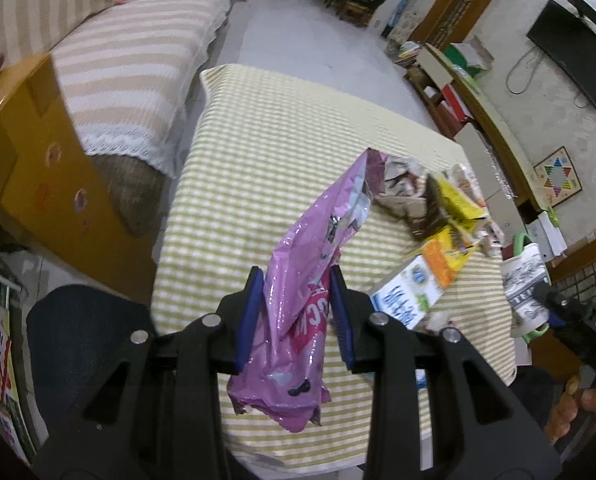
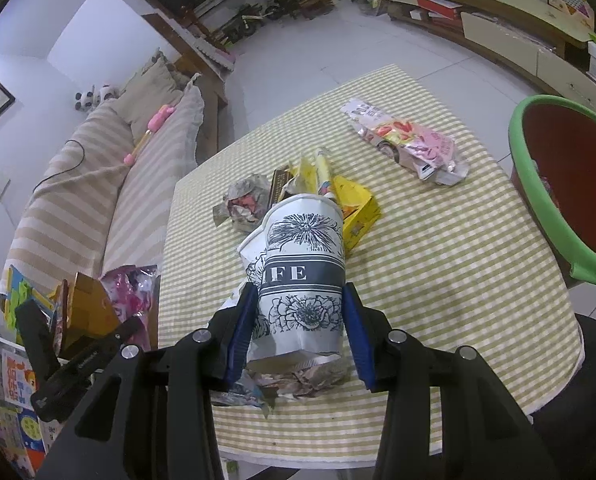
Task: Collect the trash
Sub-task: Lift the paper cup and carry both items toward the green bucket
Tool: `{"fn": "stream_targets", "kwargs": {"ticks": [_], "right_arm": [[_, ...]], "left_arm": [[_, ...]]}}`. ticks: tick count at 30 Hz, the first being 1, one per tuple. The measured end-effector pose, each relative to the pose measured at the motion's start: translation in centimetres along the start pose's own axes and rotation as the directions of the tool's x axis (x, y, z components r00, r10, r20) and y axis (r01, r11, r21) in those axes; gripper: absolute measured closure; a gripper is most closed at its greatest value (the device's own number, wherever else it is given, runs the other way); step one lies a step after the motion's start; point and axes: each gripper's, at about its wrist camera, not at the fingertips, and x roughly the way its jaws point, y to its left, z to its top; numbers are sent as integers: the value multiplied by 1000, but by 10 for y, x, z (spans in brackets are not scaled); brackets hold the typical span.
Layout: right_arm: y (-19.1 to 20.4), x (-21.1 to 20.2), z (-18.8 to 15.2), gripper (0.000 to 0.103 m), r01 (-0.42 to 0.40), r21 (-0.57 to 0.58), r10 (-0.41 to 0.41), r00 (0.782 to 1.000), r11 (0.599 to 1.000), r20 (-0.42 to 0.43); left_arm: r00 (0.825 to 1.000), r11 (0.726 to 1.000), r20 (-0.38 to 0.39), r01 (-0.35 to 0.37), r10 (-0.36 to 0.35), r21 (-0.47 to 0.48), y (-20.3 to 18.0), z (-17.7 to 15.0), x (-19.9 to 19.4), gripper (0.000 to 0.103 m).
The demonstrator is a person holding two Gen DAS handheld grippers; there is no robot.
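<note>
- While both hands are up over the table (image 1: pixel 234 168), the left gripper (image 1: pixel 297 312) is clamped on a crinkled purple snack bag (image 1: pixel 298 280), its blue pads pinching the bag about midway so that both ends hang free above the checked yellow-and-white cloth.
- Off to that gripper's right lies a small heap of litter: a blue-and-white carton (image 1: pixel 404 294), an orange wrapper (image 1: pixel 444 262) and yellow packets (image 1: pixel 456 200).
- Over on the other side, the right gripper (image 2: pixel 298 328) is closed around a white paper cup (image 2: pixel 304 272) printed with black flowers, one pad on each side of it; a second cup seems nested beside it, and crumpled paper (image 2: pixel 298 380) sits beneath.
- Farther along the cloth are a ball of newspaper (image 2: pixel 244 204), a yellow box (image 2: pixel 356 208) and a pink-and-silver wrapper (image 2: pixel 410 144), apart from the rest.
- A green-rimmed red bin (image 2: pixel 538 200) stands just beside the table's right edge.
- A striped sofa (image 2: pixel 98 200) runs along the left.
</note>
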Motion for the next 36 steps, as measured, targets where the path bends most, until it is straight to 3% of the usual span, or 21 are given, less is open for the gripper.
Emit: {"fn": "stream_targets", "kwargs": {"ticks": [17, 36], "right_arm": [[-40, -25, 10, 61, 43, 44, -45, 998, 998, 50], [-61, -41, 17, 61, 29, 102, -39, 994, 994, 99]], "left_arm": [[996, 986, 32, 80, -85, 144, -69, 29, 2, 71], [987, 957, 13, 150, -158, 248, -130, 30, 10, 71]]}}
